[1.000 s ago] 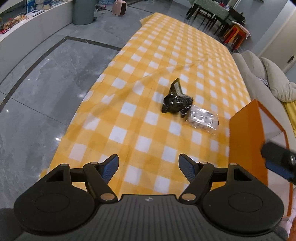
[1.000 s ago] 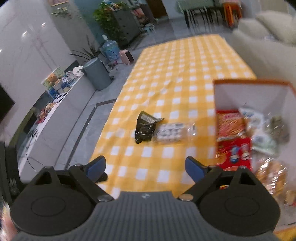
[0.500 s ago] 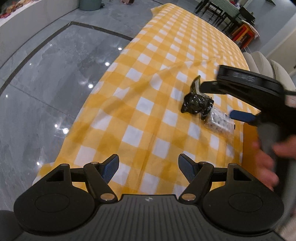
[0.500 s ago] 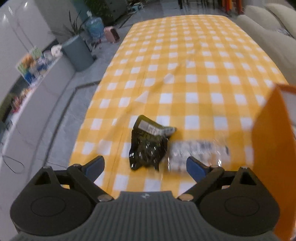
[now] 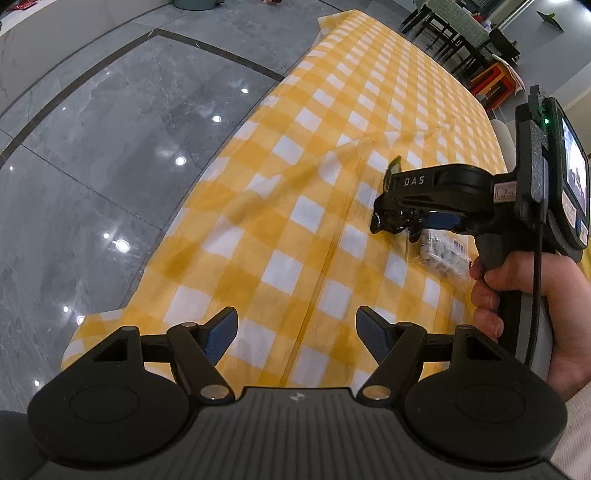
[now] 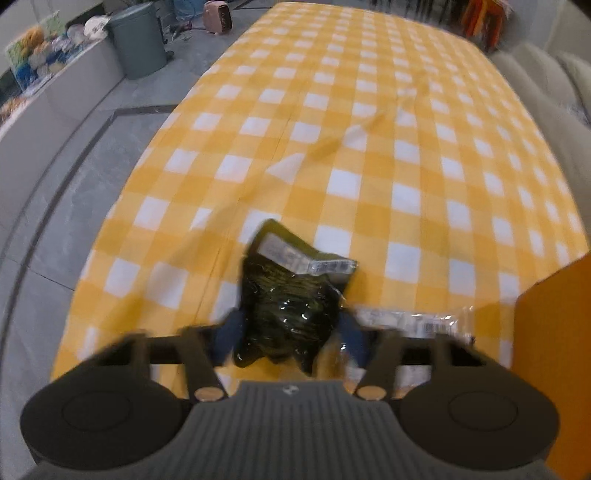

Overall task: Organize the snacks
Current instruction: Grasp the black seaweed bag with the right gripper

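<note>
Yellow-and-white checked cloth [image 6: 369,155] is covering the table, with grey tiled floor [image 5: 110,147] lying to its left. Nearest the camera in the left wrist view, the left gripper [image 5: 297,332] is hovering over the near end of the cloth, its jaws standing spread with nothing between them. Farther along the cloth, the right gripper [image 6: 288,334] is pointing steeply down at the dark pack [image 6: 291,295], and a hand [image 5: 532,306] is gripping its handle. Its jaws are closing, with the dark pack lying between them; motion blur is hiding whether the pads [image 6: 227,338] are touching the wrapper. The dark pack is resting on the cloth near the right side of the table. A clear pack [image 6: 413,321] of small pale pieces is lying just beside it on the right, touching or overlapping it. An orange box [image 6: 554,332] is standing at the right edge. Beyond the table, a grey bin [image 6: 138,40] is standing on the floor and dark chairs [image 5: 454,33] are grouped at the far end
</note>
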`<state>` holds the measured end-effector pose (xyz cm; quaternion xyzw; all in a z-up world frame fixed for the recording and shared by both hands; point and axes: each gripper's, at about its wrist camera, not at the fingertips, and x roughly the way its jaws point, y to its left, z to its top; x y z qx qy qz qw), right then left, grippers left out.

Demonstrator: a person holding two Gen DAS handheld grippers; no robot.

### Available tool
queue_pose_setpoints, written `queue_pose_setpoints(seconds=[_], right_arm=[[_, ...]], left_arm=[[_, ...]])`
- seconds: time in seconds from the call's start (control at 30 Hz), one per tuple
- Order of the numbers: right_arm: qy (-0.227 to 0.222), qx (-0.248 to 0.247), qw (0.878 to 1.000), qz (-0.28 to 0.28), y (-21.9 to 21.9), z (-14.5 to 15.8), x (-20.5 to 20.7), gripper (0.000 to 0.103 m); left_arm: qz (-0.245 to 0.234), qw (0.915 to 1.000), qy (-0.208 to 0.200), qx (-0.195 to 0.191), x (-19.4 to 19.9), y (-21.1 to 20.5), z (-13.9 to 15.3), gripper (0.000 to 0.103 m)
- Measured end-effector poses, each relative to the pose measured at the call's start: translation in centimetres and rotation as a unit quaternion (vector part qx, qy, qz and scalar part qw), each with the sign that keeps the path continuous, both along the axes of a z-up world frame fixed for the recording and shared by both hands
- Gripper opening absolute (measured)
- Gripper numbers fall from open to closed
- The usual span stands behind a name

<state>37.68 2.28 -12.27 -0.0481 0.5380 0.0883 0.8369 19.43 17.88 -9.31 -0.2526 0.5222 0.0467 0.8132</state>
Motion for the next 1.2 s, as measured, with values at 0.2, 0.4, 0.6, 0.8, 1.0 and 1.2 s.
queue_pose_setpoints(seconds=[0.2, 0.4, 0.6, 0.8, 1.0, 1.2], right_arm=[[0.005, 0.023, 1.0, 0.02, -0.8, 0.2, -1.1, 0.045], [0.023, 0.048, 0.998, 0.017, -2.4, 0.5, -5.3, 0.045], [0.043, 0.077, 0.995, 0.045, -3.8, 0.5, -10.5, 0.046], [0.024, 0.097, 0.994, 0.052, -3.8, -0.6, -13.5, 0.066], [-0.05, 0.12, 0.991, 0.044, -3.9, -1.5, -15.4, 0.061], [-0.094, 0.175, 0.98, 0.007, -6.2, -2.1, -16.5, 0.038]], left_arm=[[0.003, 1.0, -0.001, -0.001, -0.1, 0.1, 0.1, 0.086], [0.013, 0.9999, 0.003, -0.006, -0.3, 0.5, 0.0, 0.086], [0.023, 0.9996, 0.014, -0.001, -0.5, 0.2, 0.0, 0.085], [0.002, 0.9996, -0.01, 0.026, -1.0, -0.3, 1.4, 0.084], [0.018, 0.9995, -0.01, 0.022, -1.5, 0.5, 1.4, 0.084], [0.017, 0.9995, -0.015, 0.02, -1.5, 0.3, 1.5, 0.084]])
